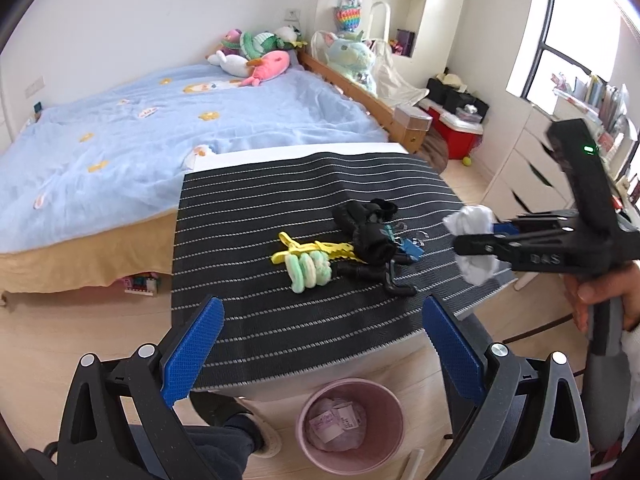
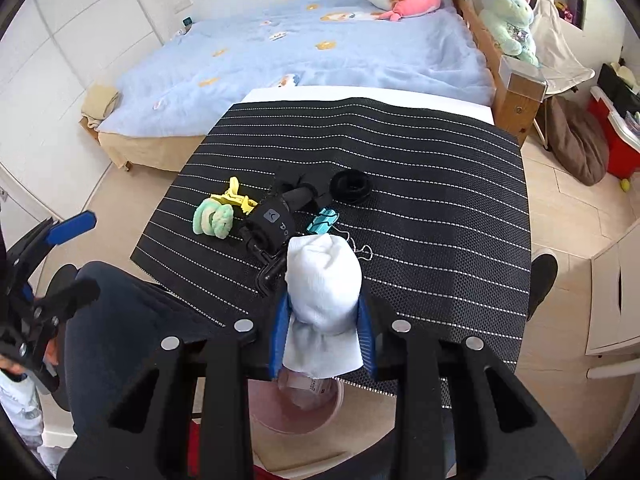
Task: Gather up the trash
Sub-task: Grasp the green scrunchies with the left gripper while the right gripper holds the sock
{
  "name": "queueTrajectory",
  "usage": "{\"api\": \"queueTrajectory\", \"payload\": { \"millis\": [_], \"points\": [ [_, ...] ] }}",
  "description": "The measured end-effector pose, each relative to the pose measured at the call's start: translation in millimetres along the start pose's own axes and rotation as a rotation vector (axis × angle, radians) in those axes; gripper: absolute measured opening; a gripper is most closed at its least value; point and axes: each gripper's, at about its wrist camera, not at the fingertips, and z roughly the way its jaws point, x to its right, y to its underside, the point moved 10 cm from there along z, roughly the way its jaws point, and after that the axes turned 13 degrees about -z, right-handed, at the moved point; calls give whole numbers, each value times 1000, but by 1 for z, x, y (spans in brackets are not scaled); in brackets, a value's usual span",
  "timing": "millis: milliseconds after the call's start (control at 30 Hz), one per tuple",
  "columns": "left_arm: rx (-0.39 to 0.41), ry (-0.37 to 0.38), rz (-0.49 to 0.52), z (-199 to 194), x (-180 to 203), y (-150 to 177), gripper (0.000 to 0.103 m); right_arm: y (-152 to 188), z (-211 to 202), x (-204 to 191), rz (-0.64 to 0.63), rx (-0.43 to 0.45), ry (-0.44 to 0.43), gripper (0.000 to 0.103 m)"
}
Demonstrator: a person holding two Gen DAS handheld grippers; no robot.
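Pink bin [image 2: 298, 408] mostly hidden behind white crumpled tissue [image 2: 322, 292] in right wrist view; rim cut off by gripper body. Right hand-held gripper [image 2: 323, 338] clenched on tissue, above desk [image 1: 280, 320] near edge. Left hand-held gripper [image 1: 320, 350] released, empty, over desk front edge. Black tangle [image 1: 370, 236] hard to make out. Bare mat toward desk's far edge.

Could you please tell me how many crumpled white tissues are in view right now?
1: the white tissue is clamped in the right gripper, above the striped mat. Paper scraps lie in the pink bin; others may be hidden there.
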Motion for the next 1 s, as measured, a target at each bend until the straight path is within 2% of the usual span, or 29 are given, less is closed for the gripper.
{"api": "queueTrajectory", "payload": {
  "millis": [233, 567, 800, 1000],
  "points": [
    [-73, -54, -15, 31, -5, -17, 95, 3, -5, 6, 21, -1, 3, 30],
    [-209, -124, -60, 79, -12, -21, 95, 7, -7, 10, 37, -4, 0, 30],
    [-253, -171, -91, 101, -20, -17, 95, 12, -7, 13, 48, -3, -6, 30],
    [-281, -173, -112, 110, -22, -13, 77, 13, -6, 13, 51, -5, -10, 30]
  ]
}}
